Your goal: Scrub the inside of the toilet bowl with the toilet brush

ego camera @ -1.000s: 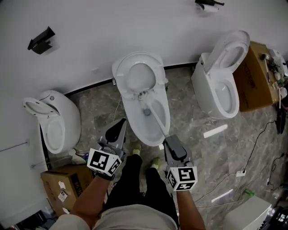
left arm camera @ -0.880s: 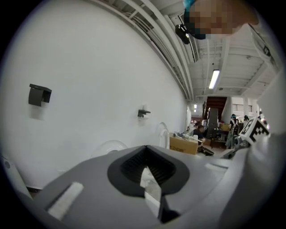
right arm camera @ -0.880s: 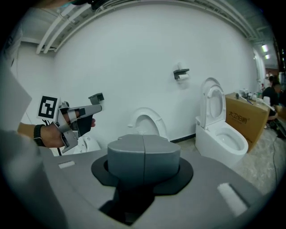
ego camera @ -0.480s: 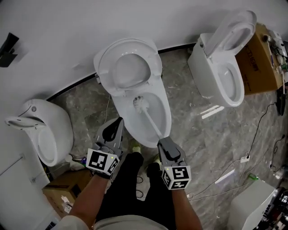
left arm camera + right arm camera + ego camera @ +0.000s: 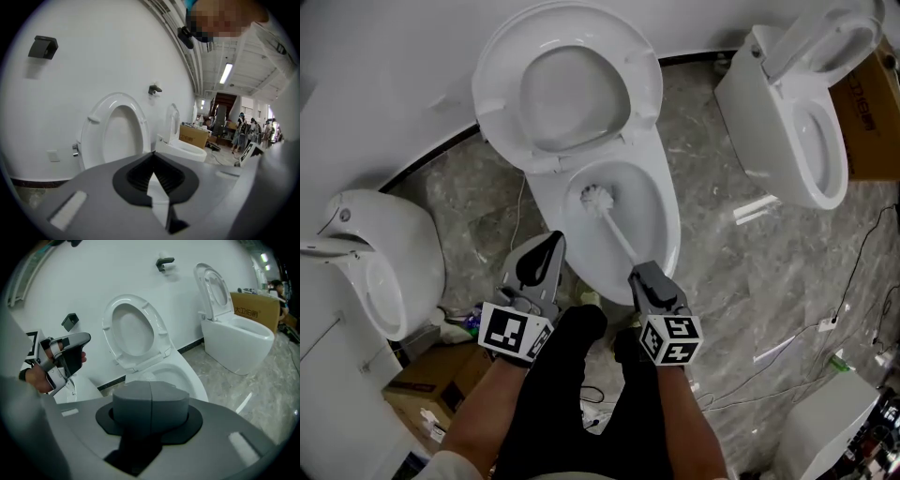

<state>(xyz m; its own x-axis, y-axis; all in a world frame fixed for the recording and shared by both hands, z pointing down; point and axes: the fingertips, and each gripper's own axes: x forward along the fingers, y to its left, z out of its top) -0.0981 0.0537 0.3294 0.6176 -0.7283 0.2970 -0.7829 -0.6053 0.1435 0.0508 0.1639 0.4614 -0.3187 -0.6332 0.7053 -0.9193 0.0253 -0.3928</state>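
The middle toilet has its lid [image 5: 567,84] raised and its white bowl [image 5: 667,225] open below it. A white toilet brush [image 5: 598,197] has its bristle head inside the bowl, towards the back left. Its pale handle slants down to my right gripper [image 5: 636,272], which is shut on the handle at the bowl's front rim. My left gripper [image 5: 551,242] hovers left of the bowl's front, shut with nothing in it. In the right gripper view the bowl [image 5: 164,373] lies just past the closed jaws, and the brush is hidden under them.
Another toilet [image 5: 806,122] with a raised lid stands to the right, beside a cardboard box [image 5: 872,94]. A rounded toilet [image 5: 375,262] sits at the left, with a box [image 5: 431,384] below it. Cables [image 5: 853,281] and a white strip [image 5: 757,211] lie on the marble floor.
The head view has closed in over the middle toilet, which now fills more of the frame. The brush stays in the bowl in my right gripper. My left gripper keeps its place.
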